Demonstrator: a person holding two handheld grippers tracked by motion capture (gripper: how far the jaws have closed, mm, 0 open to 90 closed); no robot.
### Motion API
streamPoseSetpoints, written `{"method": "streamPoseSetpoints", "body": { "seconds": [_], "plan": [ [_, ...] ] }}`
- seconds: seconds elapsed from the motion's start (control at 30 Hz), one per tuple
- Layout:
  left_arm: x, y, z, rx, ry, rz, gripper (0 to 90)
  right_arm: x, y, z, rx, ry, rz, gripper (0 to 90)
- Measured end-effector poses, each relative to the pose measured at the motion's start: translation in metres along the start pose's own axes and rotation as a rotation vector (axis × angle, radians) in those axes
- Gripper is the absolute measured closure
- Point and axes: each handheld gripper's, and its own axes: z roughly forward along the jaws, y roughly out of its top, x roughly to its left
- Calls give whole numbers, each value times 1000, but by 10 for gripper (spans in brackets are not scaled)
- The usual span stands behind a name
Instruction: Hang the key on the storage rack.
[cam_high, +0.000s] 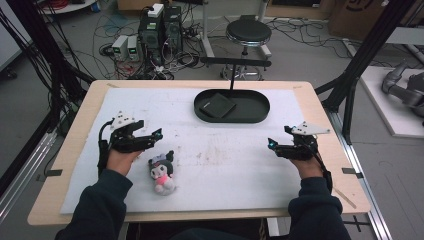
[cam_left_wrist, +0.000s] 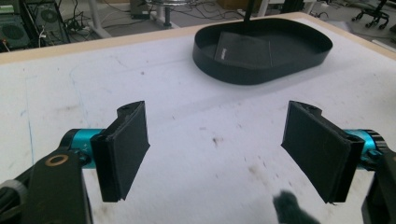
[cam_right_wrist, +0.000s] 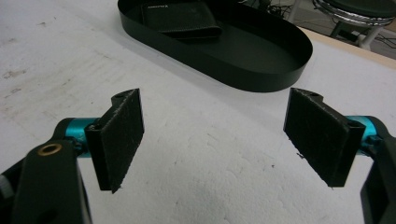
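While both grippers rest low over the surface with jaws wide apart and nothing between them, the plush toy (cam_high: 161, 172) lies on the white mat (cam_high: 225, 160) near the front edge, left of centre, just beside the left gripper (cam_high: 150, 136) and well apart from the right gripper (cam_high: 272, 144) near the right edge. Bare mat lies between the toy and the left gripper. In the left gripper view a dark fuzzy tip, probably the toy's ear (cam_left_wrist: 289, 207), pokes up at the bottom, just off the right-hand jaw.

Toward the back edge sits a tray (cam_high: 257, 112), oval, black, low-walled and smooth, with a flat black wallet (cam_high: 217, 106) in its left part. A thin black stand (cam_high: 235, 62) rises behind it.

The toy is soft, with a dark hood, white face and pink body. Jaw pads are flat, black and rough, on teal mounts.

The mat is stained and scuffed, laid over pale wood. Beyond it are a stool (cam_high: 248, 32), computer boxes (cam_high: 160, 27) and tangled cables (cam_high: 125, 50) on a grey floor.
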Motion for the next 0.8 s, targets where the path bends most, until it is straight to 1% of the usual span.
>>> {"method": "streamPoseSetpoints", "body": {
  "seconds": [0.1, 0.13, 0.2, 0.27, 0.33, 0.37, 0.47, 0.53, 0.57, 0.63, 0.67, 0.7, 0.73, 0.77, 0.8],
  "plan": [
    [1, -12, -3, 38, 4, 6, 232, 1, 0, 1, 1, 5, -3, 205],
    [2, -16, -2, 55, 5, -9, 232, 1, 0, 2, 5, 3, -7, 205],
    [6, -24, -1, 80, -8, -39, 232, 1, 1, 3, 2, 3, -4, 205],
    [6, -28, -3, 94, -41, -71, 232, 1, 1, 3, 4, 4, -5, 205],
    [1, -30, -7, 104, -76, -86, 233, 1, 1, 2, 4, 2, -4, 205],
    [-4, -29, -10, 108, -87, -85, 232, 1, 1, 2, 5, 2, -2, 205],
    [-20, -28, -13, 117, -111, -65, 232, 1, 1, 3, 8, 5, 0, 205],
    [-28, -29, -10, 138, -128, -55, 224, 1, 1, 4, 6, 3, -12, 205],
    [-32, -31, -6, 161, -124, -49, 222, 2, 1, 4, 8, 6, -7, 205],
    [-38, -37, 3, 228, -101, -41, 222, 2, 1, 3, 5, 5, -10, 205],
    [-39, -42, 8, 259, -98, -45, 222, 2, 1, 2, 3, 6, -11, 205],
    [-39, -45, 11, 279, -111, -46, 223, 2, 2, 2, -1, 5, -10, 205],
    [-39, -49, 14, 279, -121, -65, 233, 2, 2, 2, -1, 4, -11, 205],
    [-38, -50, 16, 274, -154, -77, 286, 2, 2, 2, 0, 5, -10, 205],
    [-38, -50, 17, 267, -190, -61, 385, 2, 2, 2, 0, 5, -10, 205]
  ]
}}
